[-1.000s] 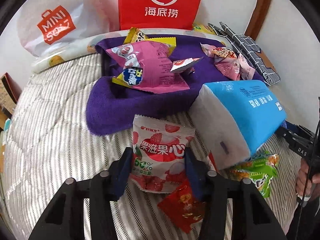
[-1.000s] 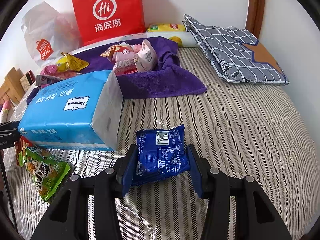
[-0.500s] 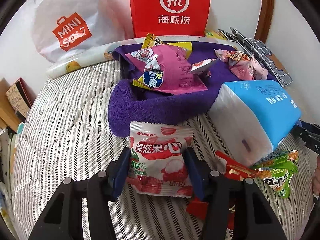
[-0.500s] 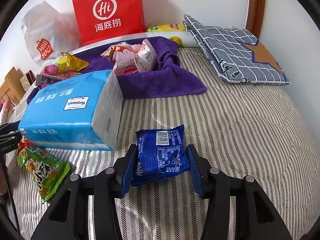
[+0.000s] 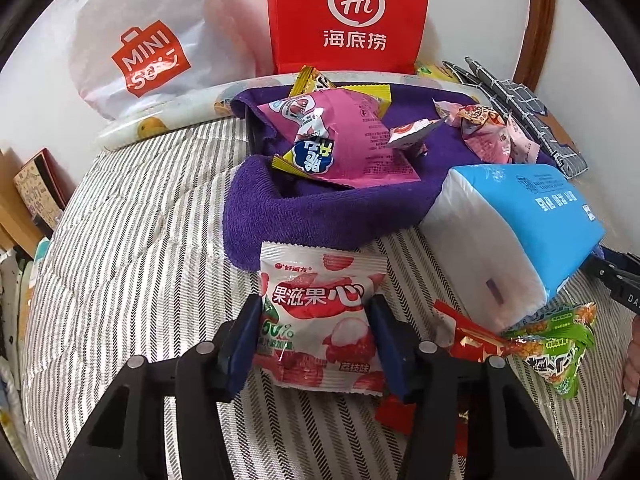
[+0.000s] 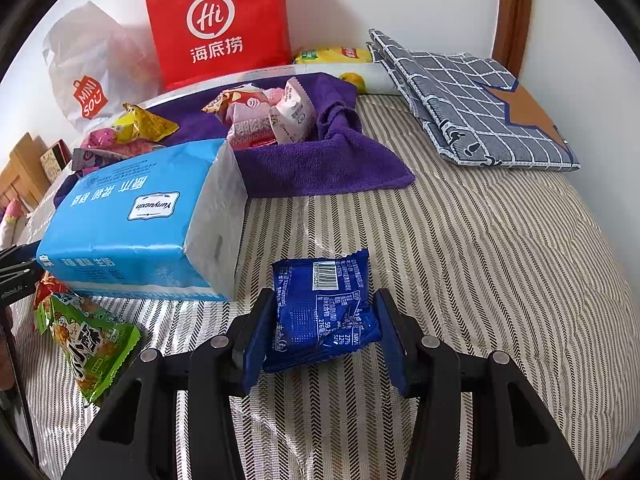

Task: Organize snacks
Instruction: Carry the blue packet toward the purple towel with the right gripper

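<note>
Left tongs (image 5: 314, 330) angled downward, jaws just closing, gripping packet; right tongs (image 6: 320, 330) angled downward, clamped on packet.

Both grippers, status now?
Left gripper shut on red-and-white lychee candy packet. Right gripper shut on blue foil snack packet. Blue tissue pack lies between them.

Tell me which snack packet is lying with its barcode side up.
The dark blue packet between the right claw's pads: its white barcode and printed panel face up, while the red-and-white lychee packet shows its front.

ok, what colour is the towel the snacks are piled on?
Purple, a deep violet terry towel. It shows best in the left wrist view.
</note>
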